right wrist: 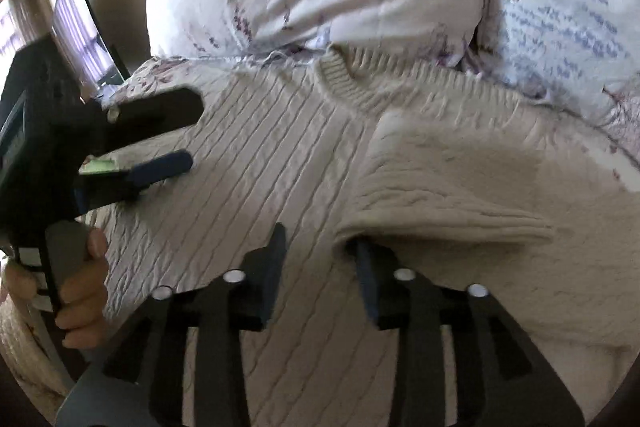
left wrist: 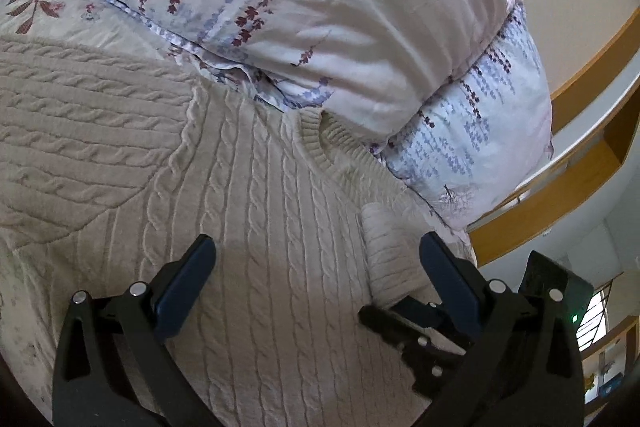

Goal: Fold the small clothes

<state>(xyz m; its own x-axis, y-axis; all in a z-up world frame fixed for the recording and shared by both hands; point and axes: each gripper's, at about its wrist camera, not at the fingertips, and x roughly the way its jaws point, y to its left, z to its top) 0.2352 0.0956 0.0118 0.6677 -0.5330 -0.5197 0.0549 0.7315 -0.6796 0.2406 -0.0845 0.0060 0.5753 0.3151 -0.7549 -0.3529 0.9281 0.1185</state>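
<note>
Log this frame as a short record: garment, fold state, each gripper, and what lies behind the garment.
garment: cream cable-knit sweater, spread flat on the bed
fold state: right sleeve already folded over the body; left side not yet folded
left gripper: open, above the sweater's middle, holding nothing
right gripper: open, one finger under the folded sleeve's cuff edge
behind: floral pillows stacked beyond the collar

Right gripper's fingers perhaps under sweater cuff
</note>
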